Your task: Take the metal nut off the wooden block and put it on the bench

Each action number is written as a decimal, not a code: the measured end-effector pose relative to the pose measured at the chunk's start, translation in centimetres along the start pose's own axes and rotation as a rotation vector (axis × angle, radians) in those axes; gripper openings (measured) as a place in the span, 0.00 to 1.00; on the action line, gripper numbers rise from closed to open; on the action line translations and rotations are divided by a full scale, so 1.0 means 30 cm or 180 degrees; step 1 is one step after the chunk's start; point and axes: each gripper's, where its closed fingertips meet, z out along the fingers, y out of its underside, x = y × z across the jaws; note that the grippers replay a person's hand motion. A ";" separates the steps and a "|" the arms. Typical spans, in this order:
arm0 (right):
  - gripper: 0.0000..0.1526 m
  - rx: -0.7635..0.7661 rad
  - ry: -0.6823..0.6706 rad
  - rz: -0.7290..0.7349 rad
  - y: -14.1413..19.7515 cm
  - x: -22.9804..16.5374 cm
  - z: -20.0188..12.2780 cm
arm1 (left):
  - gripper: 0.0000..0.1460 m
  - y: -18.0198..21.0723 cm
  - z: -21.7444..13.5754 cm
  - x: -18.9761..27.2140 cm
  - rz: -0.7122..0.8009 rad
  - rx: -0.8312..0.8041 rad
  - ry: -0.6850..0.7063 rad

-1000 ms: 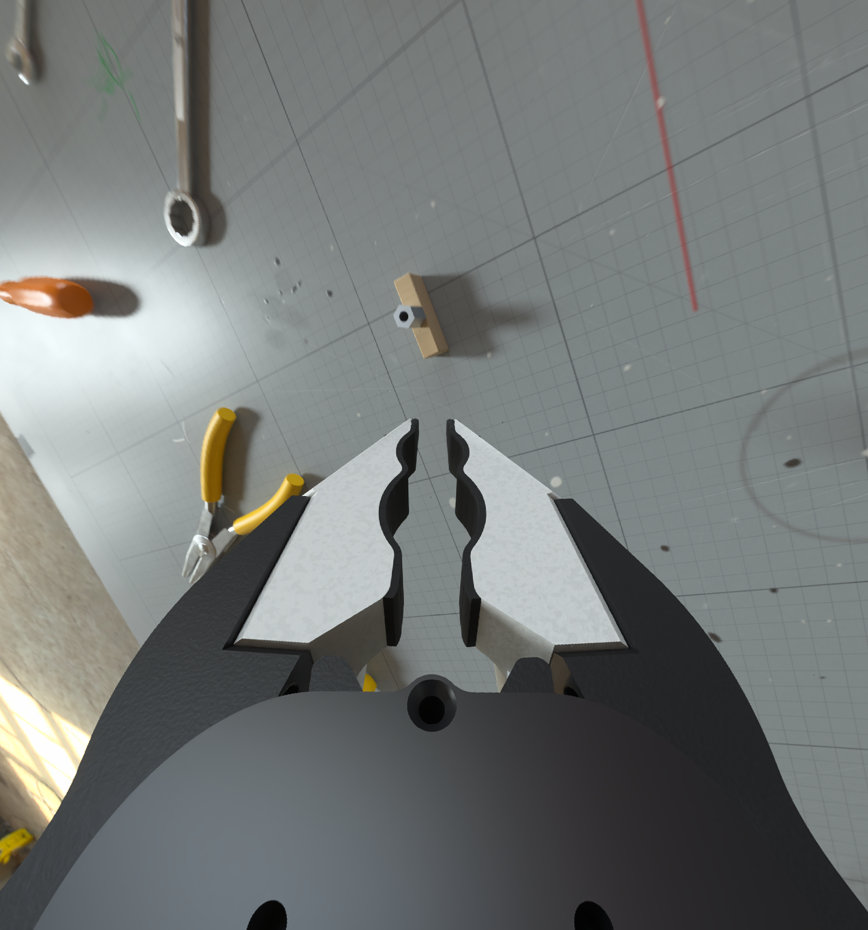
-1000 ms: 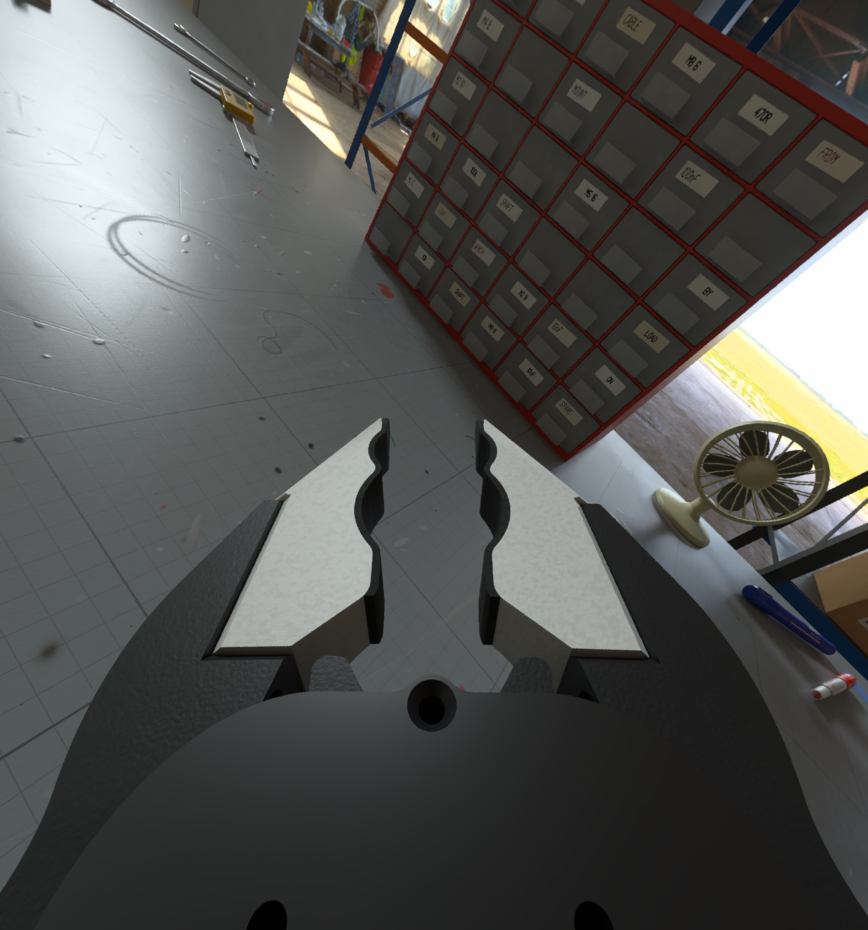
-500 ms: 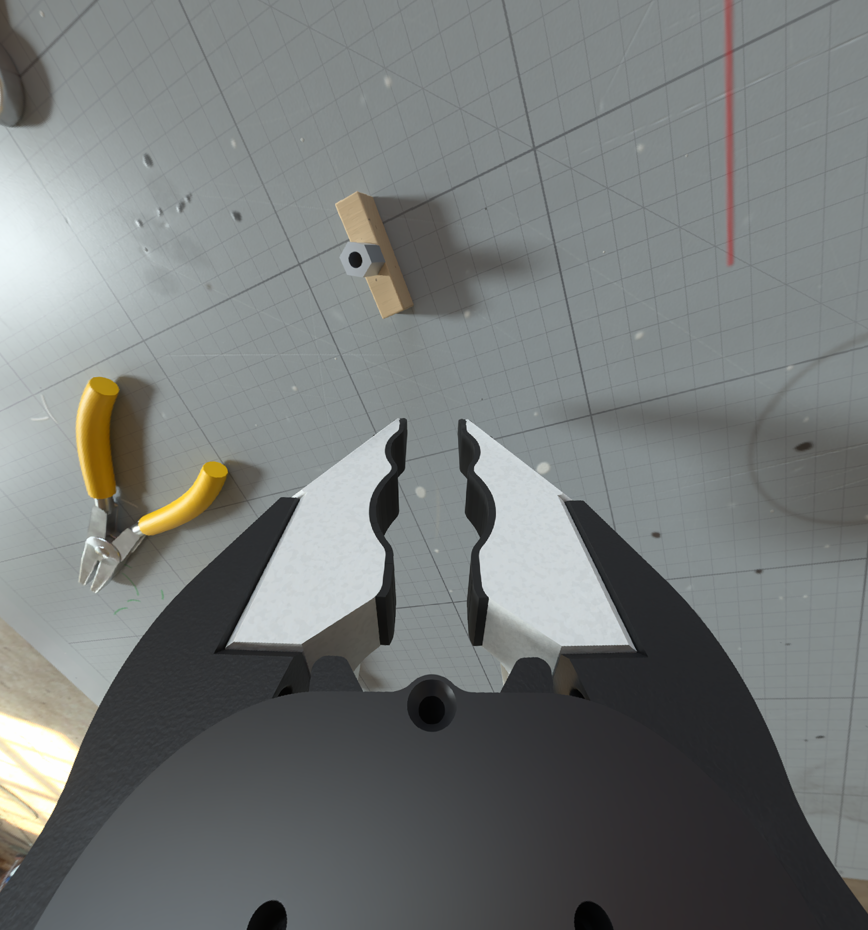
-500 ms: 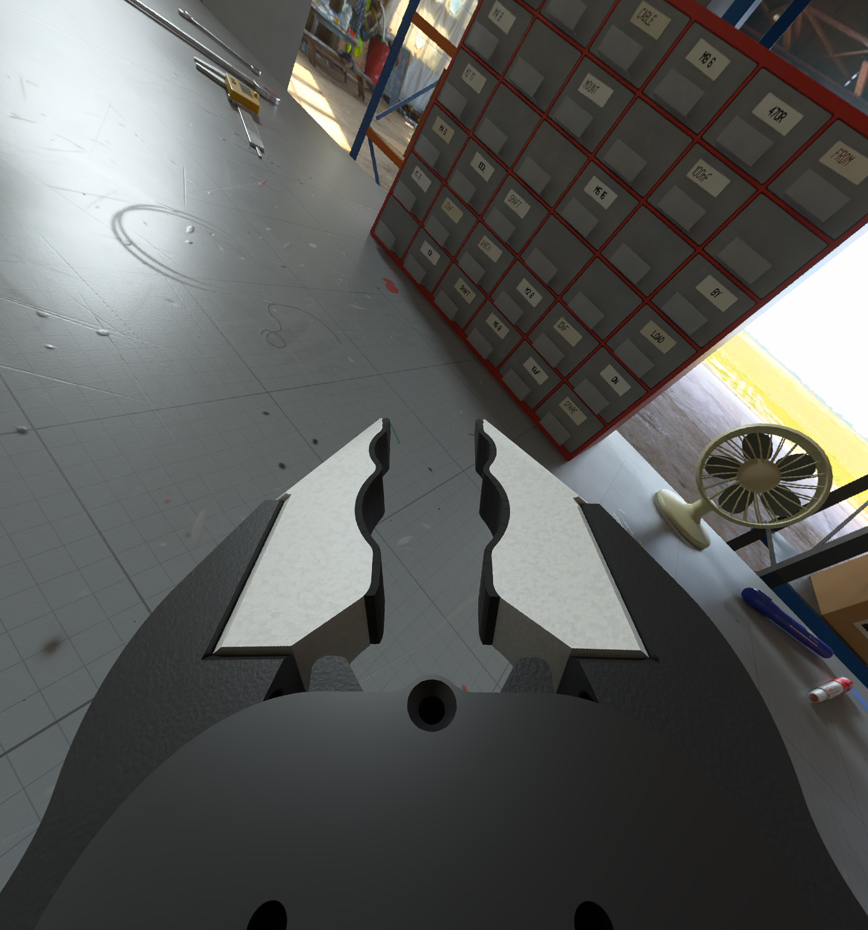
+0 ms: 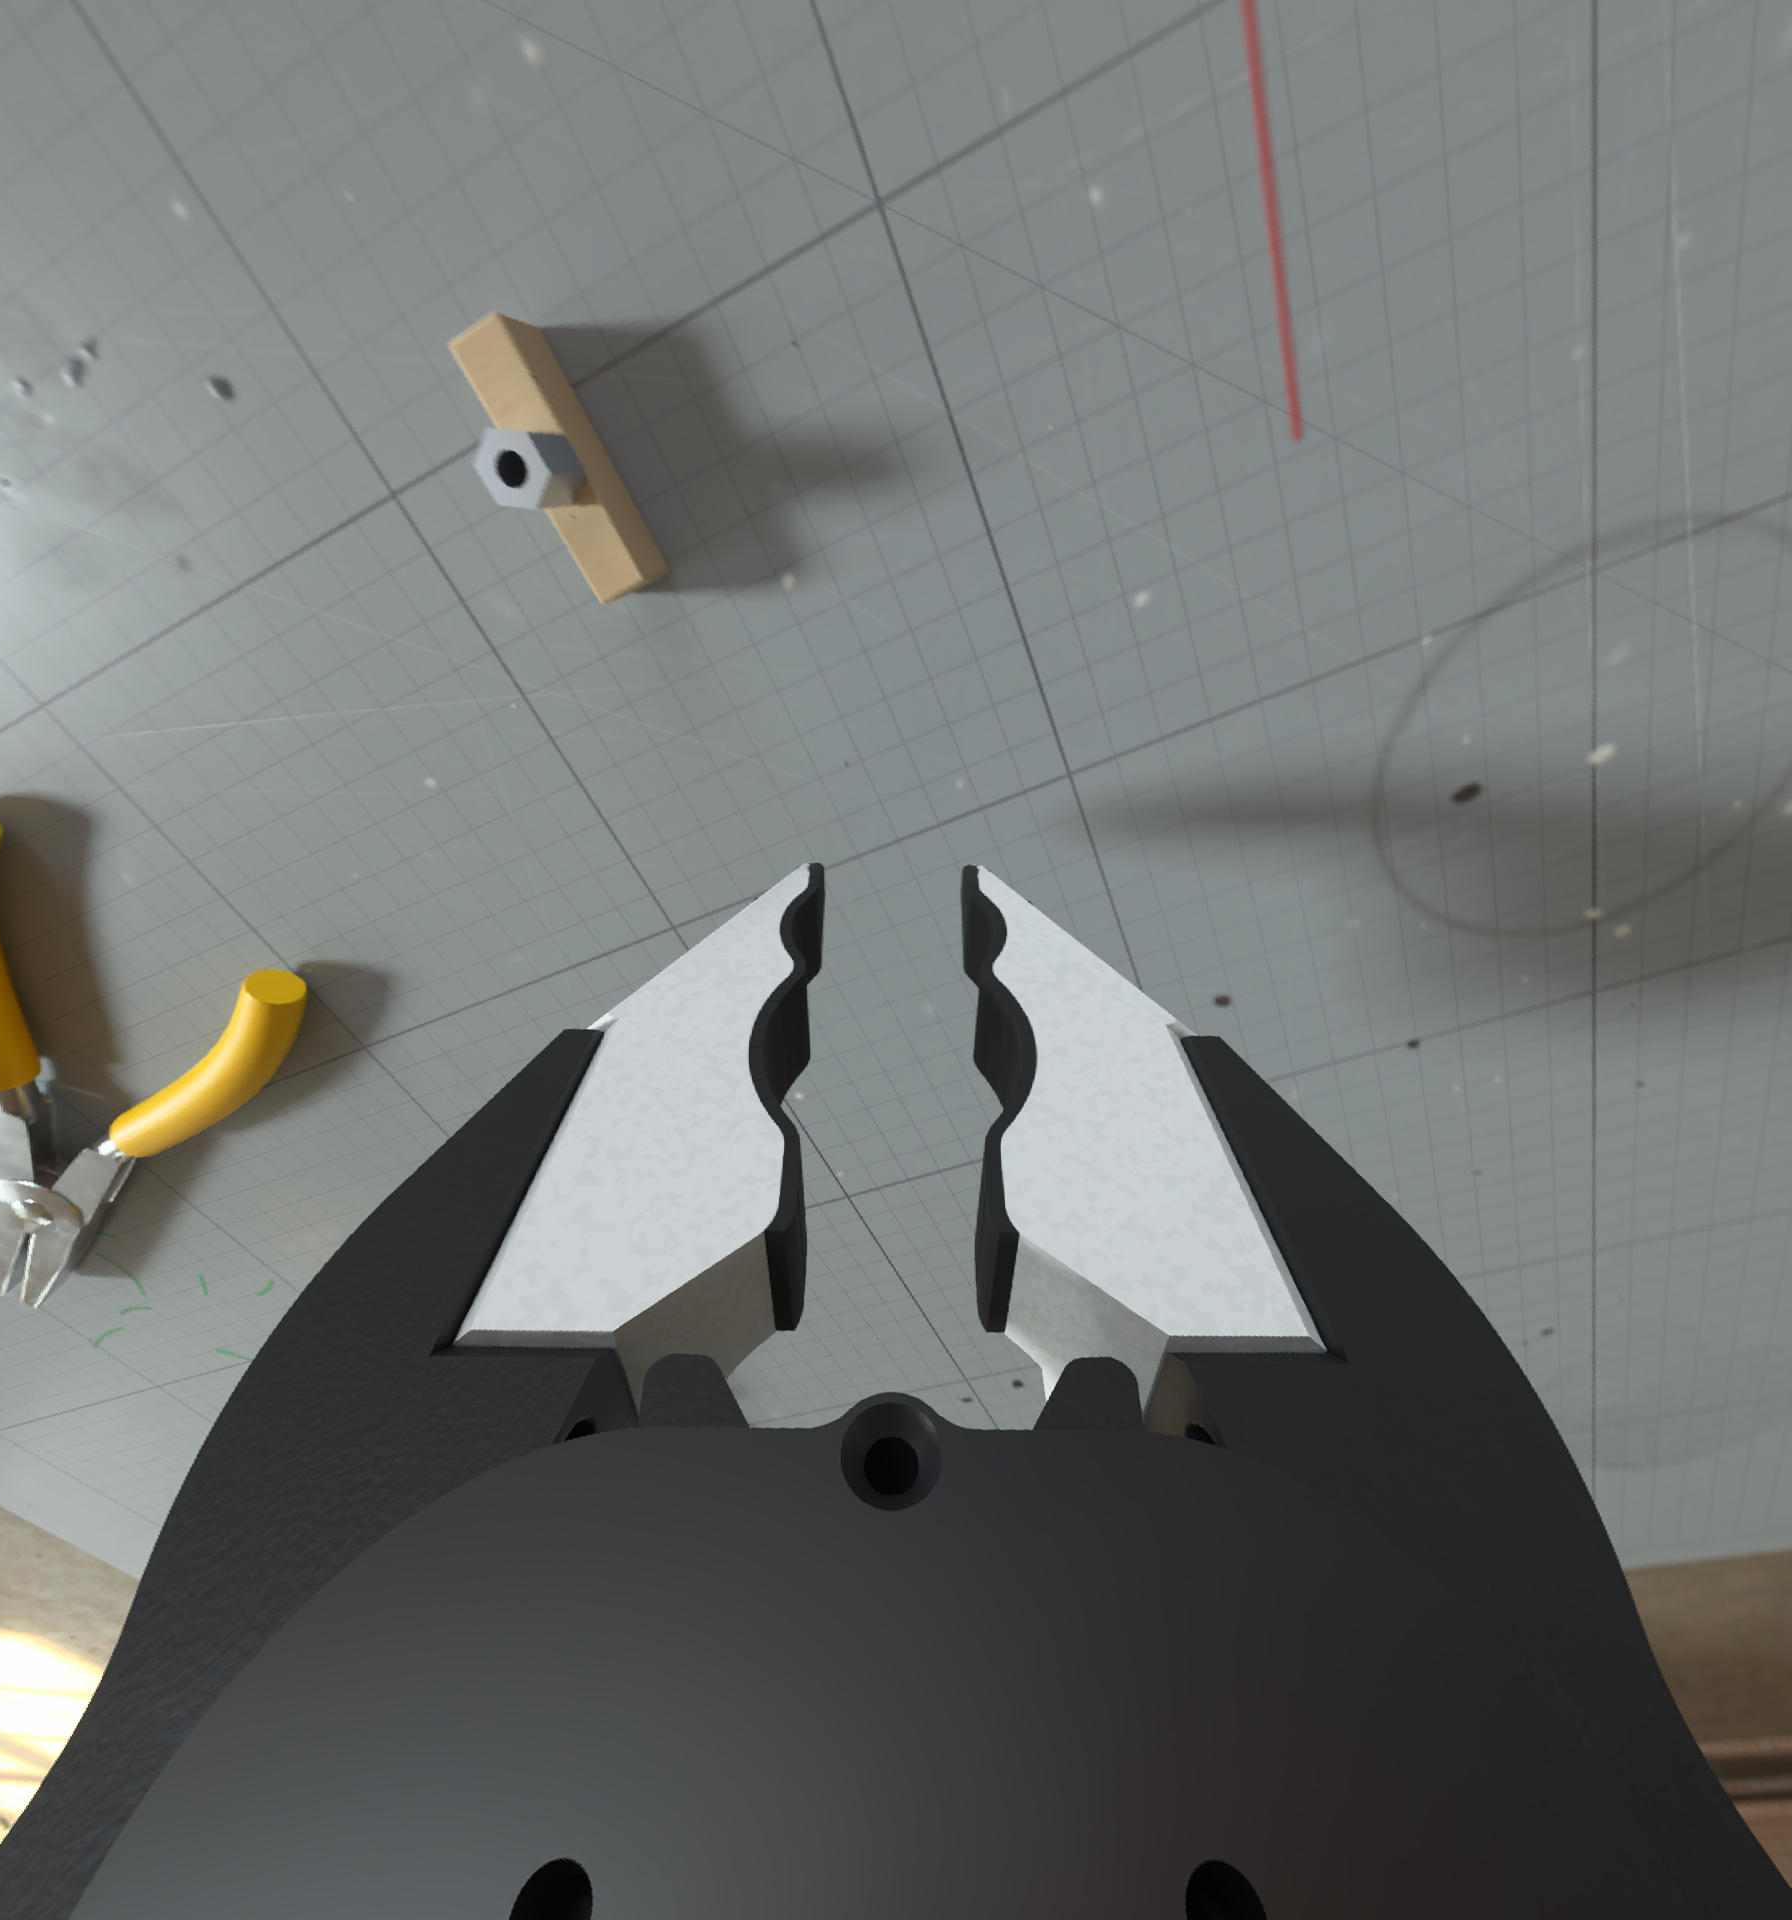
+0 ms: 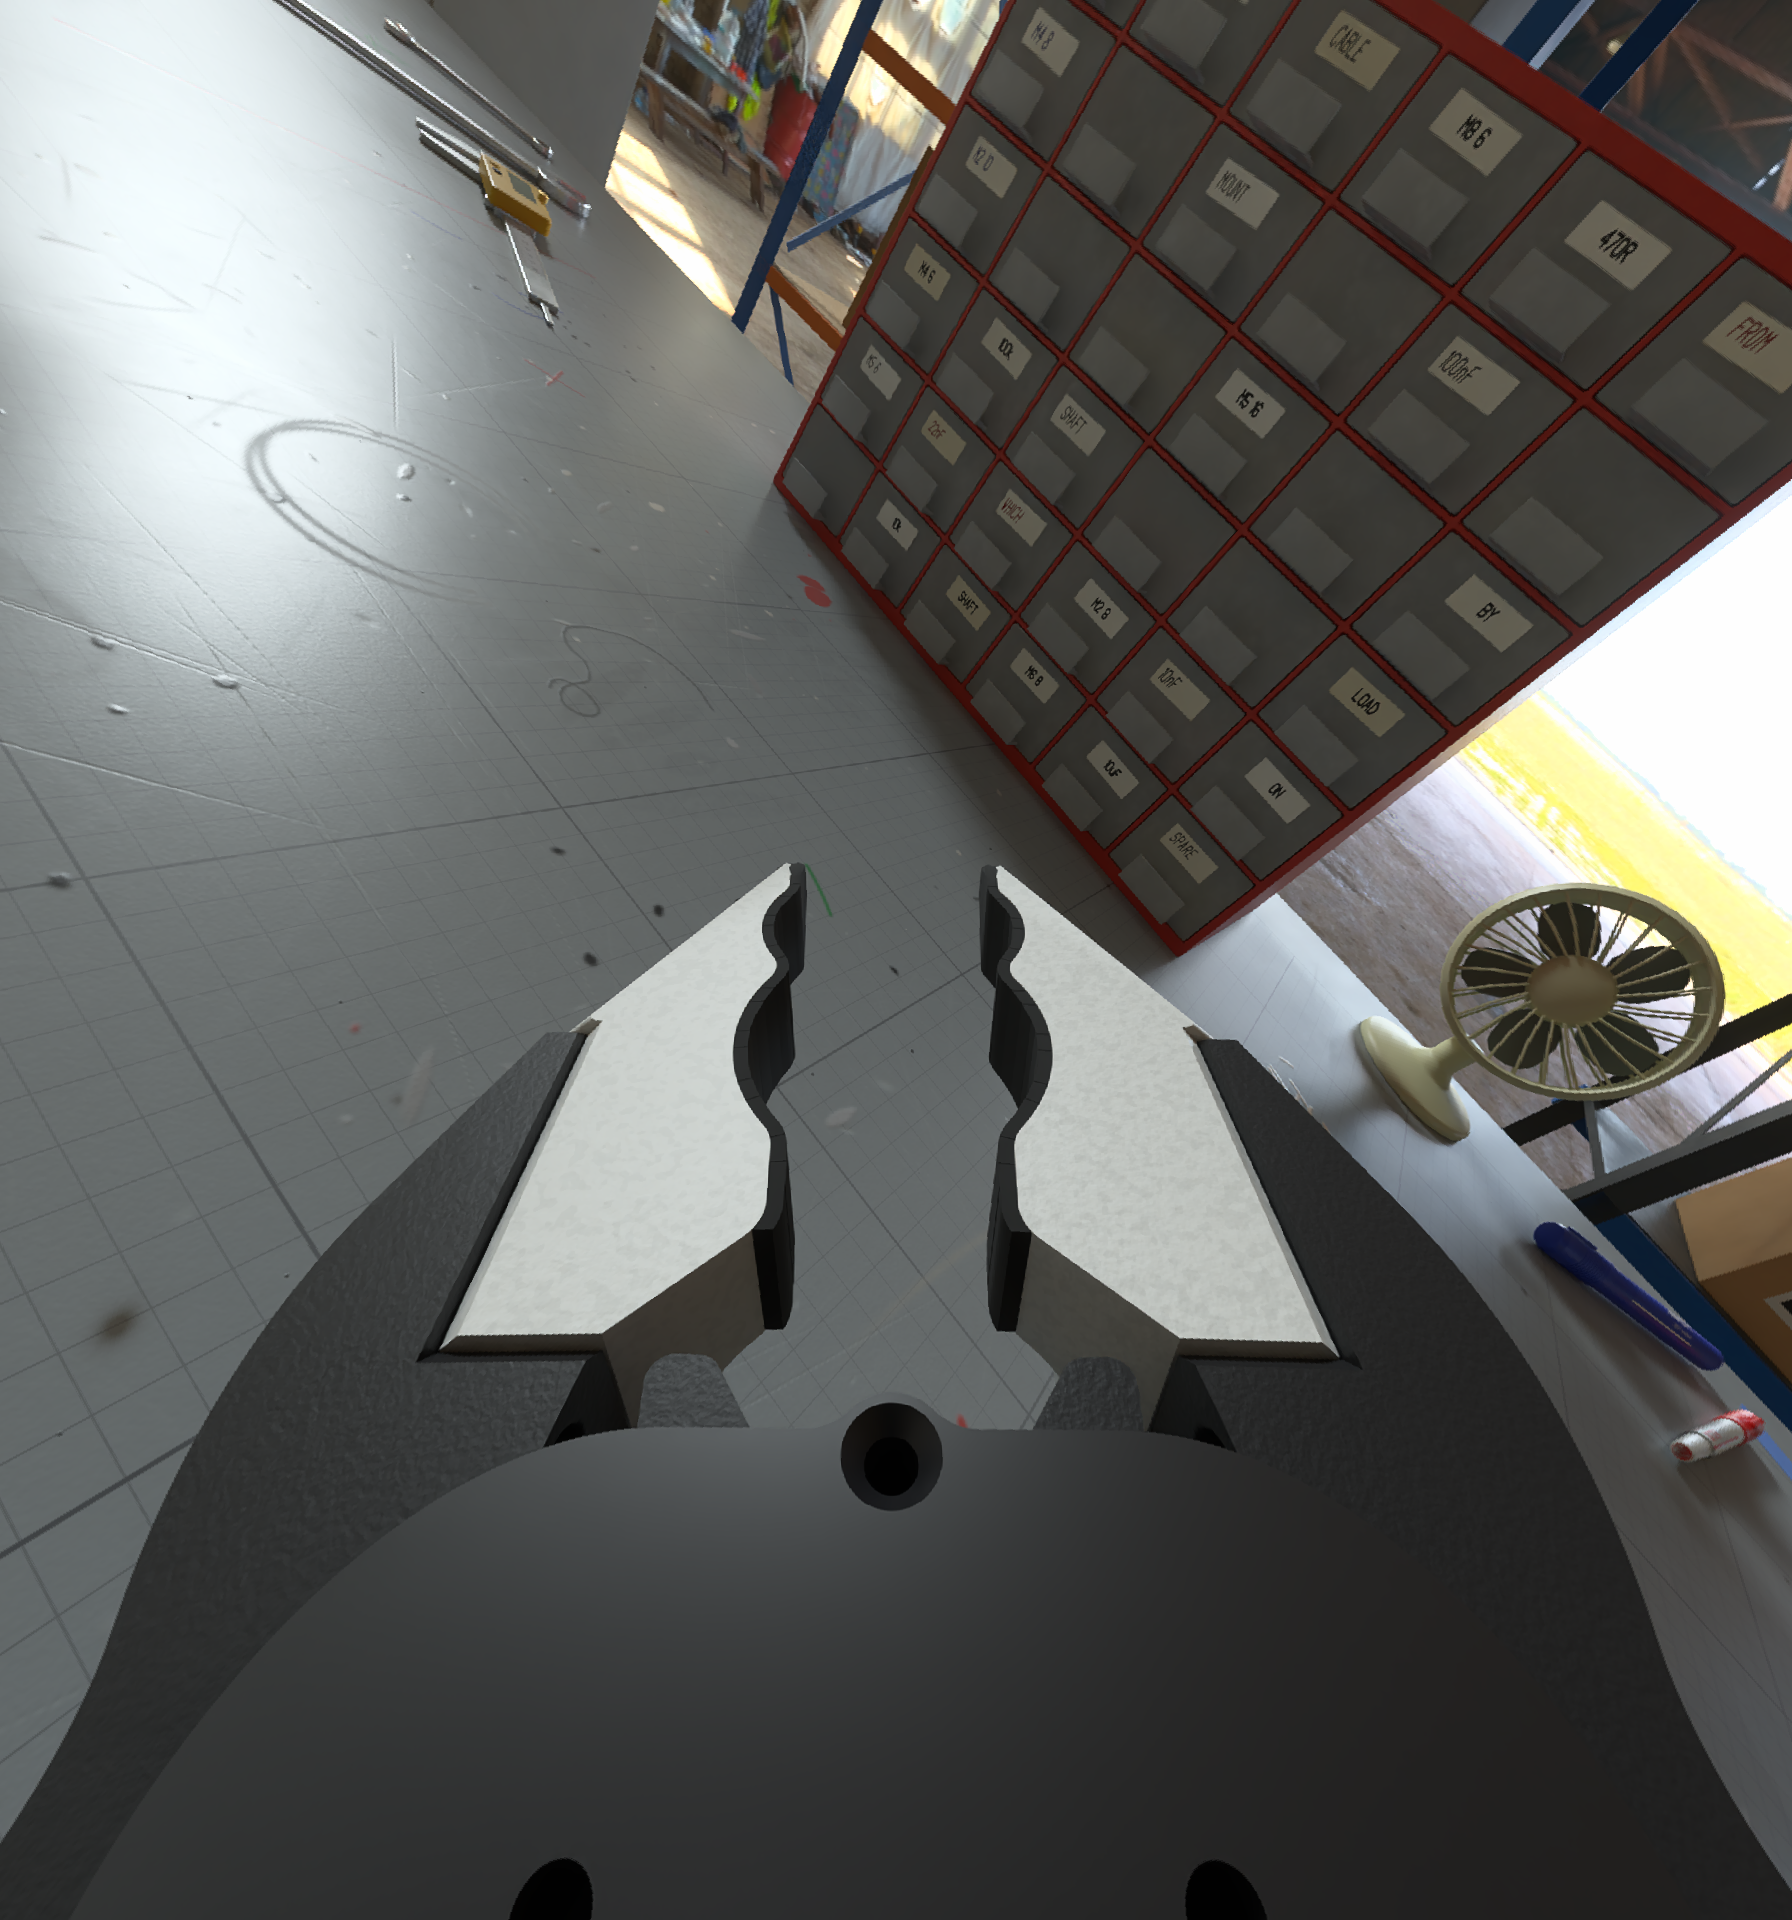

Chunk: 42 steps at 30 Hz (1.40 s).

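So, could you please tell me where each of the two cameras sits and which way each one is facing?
Left wrist view: on the left gripper, looking down at the bench, the wooden block with the nut and the pliers; its own open fingers show.
Right wrist view: on the right gripper, looking across the bench to a drawer cabinet and a fan; its own open fingers show.
Shared: only the gridded bench.

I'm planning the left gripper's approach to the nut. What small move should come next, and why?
Probably ease the left gripper forward and to the left, toward the nut. Its jaws are open and empty, and the nut sits on the block, ahead and left of the fingertips, with bare bench between.
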 end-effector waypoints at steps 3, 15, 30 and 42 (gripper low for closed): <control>0.22 0.0005 -0.0001 0.0003 0.000 0.000 -0.001 | 0.26 0.018 -0.004 0.007 0.0103 -0.0111 0.0015; 0.21 -0.0005 0.0019 -0.0009 0.004 0.004 -0.001 | 0.20 -0.087 -0.102 -0.226 -0.0610 0.0540 -0.0937; 0.20 -0.0039 0.0030 -0.0045 0.012 0.005 0.003 | 0.25 -0.116 -0.013 -0.246 -0.0755 0.0404 -0.0725; 0.20 -0.0025 0.0026 -0.0044 0.011 0.005 0.001 | 0.15 -0.096 -0.013 -0.145 -0.0588 0.0299 -0.0160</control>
